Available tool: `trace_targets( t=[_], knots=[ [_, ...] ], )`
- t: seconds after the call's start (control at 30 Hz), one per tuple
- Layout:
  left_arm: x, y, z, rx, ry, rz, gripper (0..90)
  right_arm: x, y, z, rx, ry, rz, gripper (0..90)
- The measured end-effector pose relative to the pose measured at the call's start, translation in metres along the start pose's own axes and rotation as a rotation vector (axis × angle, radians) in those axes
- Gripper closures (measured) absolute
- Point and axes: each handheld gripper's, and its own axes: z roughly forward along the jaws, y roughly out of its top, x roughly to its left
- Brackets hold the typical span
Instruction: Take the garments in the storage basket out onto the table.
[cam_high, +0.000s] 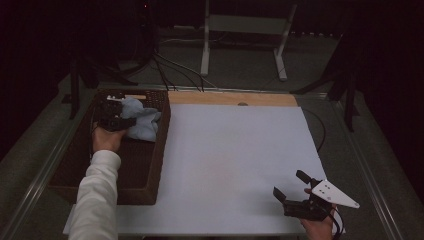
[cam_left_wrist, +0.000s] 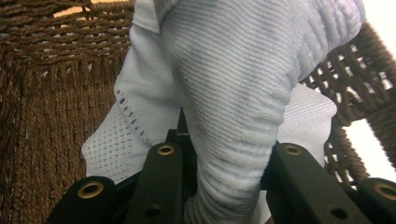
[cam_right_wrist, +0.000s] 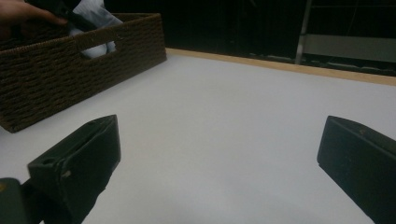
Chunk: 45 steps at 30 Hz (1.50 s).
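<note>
Left tool (cam_high: 116, 121) pinches pale cloth (cam_left_wrist: 224, 93) inside wicker basket (cam_high: 150, 170) (high walls); right tool (cam_high: 291, 191) spread.

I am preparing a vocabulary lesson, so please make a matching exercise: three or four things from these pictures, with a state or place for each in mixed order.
Things:
1. left tool
2. right tool
3. wicker basket
4. light blue cloth

States or places:
a. open above the white table top
b. on the table's left side
c. shut on fabric
d. bunched inside the basket

Pairs: 1-c, 2-a, 3-b, 4-d
</note>
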Motion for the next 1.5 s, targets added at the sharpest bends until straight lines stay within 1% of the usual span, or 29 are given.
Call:
trace_targets(
  t=[0.1, 0.2, 0.33, 0.93, 1.1, 1.37, 1.5],
  knots=[
    [0.002, 0.000, -0.004, -0.008, -0.006, -0.005, 73.9, 0.000, 0.000, 0.000, -0.001, 0.002, 0.000, 0.0],
    [0.003, 0.000, -0.007, -0.027, -0.015, -0.021, 73.9, 0.000, 0.000, 0.000, 0.000, 0.001, 0.001, 0.0],
    [0.004, 0.000, -0.012, -0.045, -0.027, -0.031, 74.0, 0.000, 0.000, 0.000, 0.000, 0.002, 0.001, 0.0],
    [0.007, 0.002, -0.033, -0.130, -0.087, -0.065, 73.9, 0.000, 0.000, 0.001, 0.002, 0.005, 0.002, 0.0],
    [0.008, 0.002, -0.036, -0.145, -0.105, -0.075, 73.9, 0.000, 0.000, 0.001, 0.003, 0.005, 0.002, 0.0],
    [0.008, 0.003, -0.042, -0.169, -0.130, -0.083, 73.9, 0.001, -0.001, 0.002, 0.006, 0.004, 0.003, 0.0],
    [0.008, 0.003, -0.044, -0.174, -0.136, -0.071, 73.9, 0.001, 0.000, 0.002, 0.005, 0.005, 0.003, 0.0]
  ],
)
